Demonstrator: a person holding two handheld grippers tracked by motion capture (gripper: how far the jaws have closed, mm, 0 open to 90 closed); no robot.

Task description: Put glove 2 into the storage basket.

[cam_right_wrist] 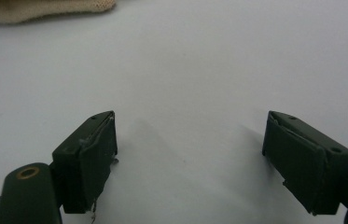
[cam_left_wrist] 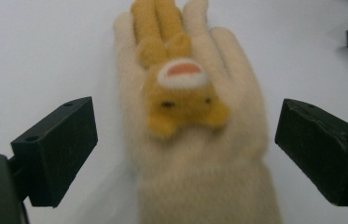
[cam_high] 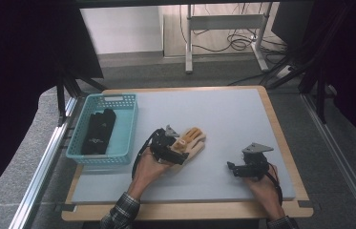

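Observation:
A cream knitted glove [cam_high: 193, 145] with a yellow animal figure on its back lies flat near the middle of the grey table mat [cam_high: 223, 114]. My left gripper [cam_high: 174, 152] hovers over the glove's cuff end, open. In the left gripper view the glove [cam_left_wrist: 195, 140] lies between the two spread jaws, fingers pointing away, with the yellow figure [cam_left_wrist: 178, 93] on top. My right gripper [cam_high: 233, 168] rests open over bare mat to the right of the glove. The right gripper view has nothing between the jaws [cam_right_wrist: 188, 154], and the glove's edge [cam_right_wrist: 45, 9] sits at the top left.
A teal plastic basket [cam_high: 128, 124] stands at the mat's left side with a black glove [cam_high: 98, 131] lying inside it. The wooden table edge [cam_high: 190, 210] borders the mat. A metal rail [cam_high: 42, 162] runs along the left, and a table frame with cables stands beyond.

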